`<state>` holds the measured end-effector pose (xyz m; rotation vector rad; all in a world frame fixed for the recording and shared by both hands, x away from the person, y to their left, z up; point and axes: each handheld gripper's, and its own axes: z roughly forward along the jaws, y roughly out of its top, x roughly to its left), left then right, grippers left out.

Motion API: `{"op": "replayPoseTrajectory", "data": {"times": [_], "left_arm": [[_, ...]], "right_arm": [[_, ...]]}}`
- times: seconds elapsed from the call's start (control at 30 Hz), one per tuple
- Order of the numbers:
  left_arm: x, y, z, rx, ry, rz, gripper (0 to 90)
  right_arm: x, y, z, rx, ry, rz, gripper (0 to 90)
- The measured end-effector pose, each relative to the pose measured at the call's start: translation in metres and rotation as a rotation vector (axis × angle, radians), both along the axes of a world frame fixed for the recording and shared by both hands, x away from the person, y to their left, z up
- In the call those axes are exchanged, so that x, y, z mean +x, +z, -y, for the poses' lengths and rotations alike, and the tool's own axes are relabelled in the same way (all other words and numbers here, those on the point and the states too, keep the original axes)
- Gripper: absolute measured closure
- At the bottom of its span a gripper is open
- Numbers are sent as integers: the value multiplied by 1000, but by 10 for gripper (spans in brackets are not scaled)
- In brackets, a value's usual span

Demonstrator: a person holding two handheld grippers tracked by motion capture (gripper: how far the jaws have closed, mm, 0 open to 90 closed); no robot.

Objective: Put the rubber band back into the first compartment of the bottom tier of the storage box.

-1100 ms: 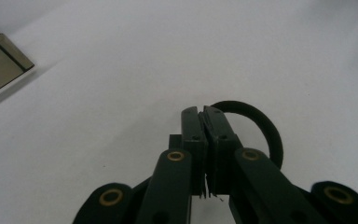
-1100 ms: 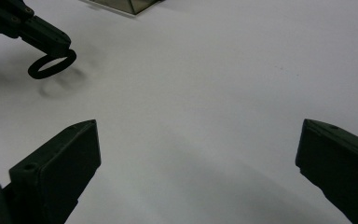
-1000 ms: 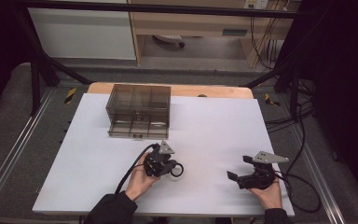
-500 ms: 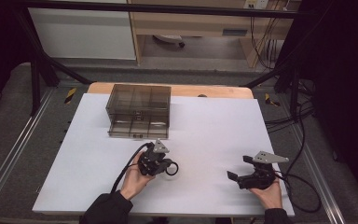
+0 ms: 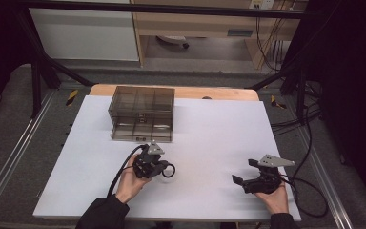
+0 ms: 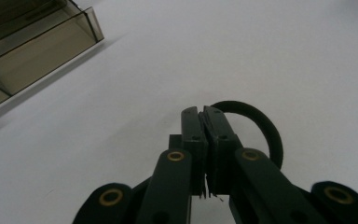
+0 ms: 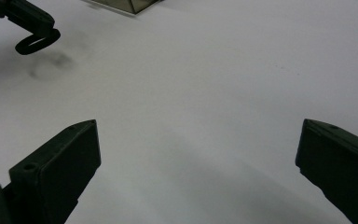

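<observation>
A black ring [image 5: 168,170] is pinched at its edge by my left gripper [image 5: 159,168], which is shut on it a little in front of the smoky clear drawer box [image 5: 142,112]. In the left gripper view the jaws meet at the left gripper's tip [image 6: 203,114] and the ring [image 6: 261,126] loops out to their right. The ring [image 7: 37,42] hangs just above the white sheet and casts a shadow. My right gripper [image 5: 244,171] rests at the front right, open, with nothing between its fingers [image 7: 65,163].
The drawer box [image 6: 28,46] stands at the back left of the white table top [image 5: 219,129], its lowest drawer [image 5: 140,132] pulled out toward me. Cables [image 5: 305,186] trail off the right edge. Metal rails run along both sides of the table.
My left gripper has carried the ring a little to the left and away from me, toward the drawer box. The right gripper has stayed where it was.
</observation>
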<state>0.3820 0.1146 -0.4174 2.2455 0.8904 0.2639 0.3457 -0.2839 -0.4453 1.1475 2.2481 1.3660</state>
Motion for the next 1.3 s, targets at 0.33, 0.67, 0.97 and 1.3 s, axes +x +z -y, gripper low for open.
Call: {"op": "replayPoseTrajectory", "data": {"times": [0.33, 0.67, 0.97, 1.3], "left_arm": [[1, 4, -13, -6, 21, 6, 871], [3, 7, -28, -7, 49, 8, 871], [6, 9, -41, 4, 72, 12, 871], [11, 13, -56, 5, 100, 16, 871]], "right_arm": [[0, 0, 0, -1, 0, 1, 6], [0, 0, 0, -3, 2, -1, 6], [0, 0, 0, -3, 3, -1, 6], [0, 0, 0, -4, 4, -3, 6]]}}
